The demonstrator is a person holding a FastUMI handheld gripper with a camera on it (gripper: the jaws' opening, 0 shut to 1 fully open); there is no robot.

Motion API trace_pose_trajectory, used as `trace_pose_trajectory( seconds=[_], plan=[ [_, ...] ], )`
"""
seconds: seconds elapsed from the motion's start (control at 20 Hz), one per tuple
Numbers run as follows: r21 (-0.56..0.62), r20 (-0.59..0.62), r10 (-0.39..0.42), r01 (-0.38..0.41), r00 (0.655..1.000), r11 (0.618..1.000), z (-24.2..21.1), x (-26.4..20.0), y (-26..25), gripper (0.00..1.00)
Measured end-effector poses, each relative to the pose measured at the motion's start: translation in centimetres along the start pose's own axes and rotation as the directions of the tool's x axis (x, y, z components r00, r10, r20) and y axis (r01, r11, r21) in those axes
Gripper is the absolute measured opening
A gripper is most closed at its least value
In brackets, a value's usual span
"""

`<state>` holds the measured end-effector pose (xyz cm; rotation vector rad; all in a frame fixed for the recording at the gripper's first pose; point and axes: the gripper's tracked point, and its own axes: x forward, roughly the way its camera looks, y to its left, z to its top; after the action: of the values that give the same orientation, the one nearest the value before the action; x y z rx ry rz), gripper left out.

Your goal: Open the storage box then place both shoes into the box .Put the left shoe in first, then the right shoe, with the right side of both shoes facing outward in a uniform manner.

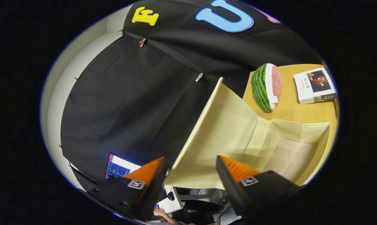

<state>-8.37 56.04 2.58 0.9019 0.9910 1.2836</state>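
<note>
The cream fabric storage box lies open on the wooden table, and its inside looks bare. Its lid is swung up and away from the box mouth, with its broad inner face toward me. The lid's free edge sits just ahead of and between the fingers of my gripper. The fingers stand well apart, one on each side of that edge, and neither is seen pressing on it.
A toy watermelon slice and a book lie on the table beyond the box. Past the lid hangs the black booth cloth. Behind the fingers are a lit monitor and a person's hand at a keyboard.
</note>
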Motion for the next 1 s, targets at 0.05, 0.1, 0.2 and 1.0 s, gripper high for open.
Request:
trace_pose_trajectory(
  seconds=[0.05, 0.1, 0.2, 1.0],
  plan=[
    [-0.015, 0.000, -0.011, 0.011, 1.000, 1.000, -0.1, -0.7, -0.4, 0.98],
    [-0.031, 0.004, -0.024, 0.024, 1.000, 0.999, -0.1, -1.3, -1.0, 0.98],
    [-0.051, 0.040, -0.040, 0.042, 0.998, 0.998, 0.6, -3.5, -1.5, 0.98],
    [-0.219, 0.295, -0.675, 0.736, 0.676, 0.641, -1.9, -32.1, -26.4, 0.98]
  ],
)
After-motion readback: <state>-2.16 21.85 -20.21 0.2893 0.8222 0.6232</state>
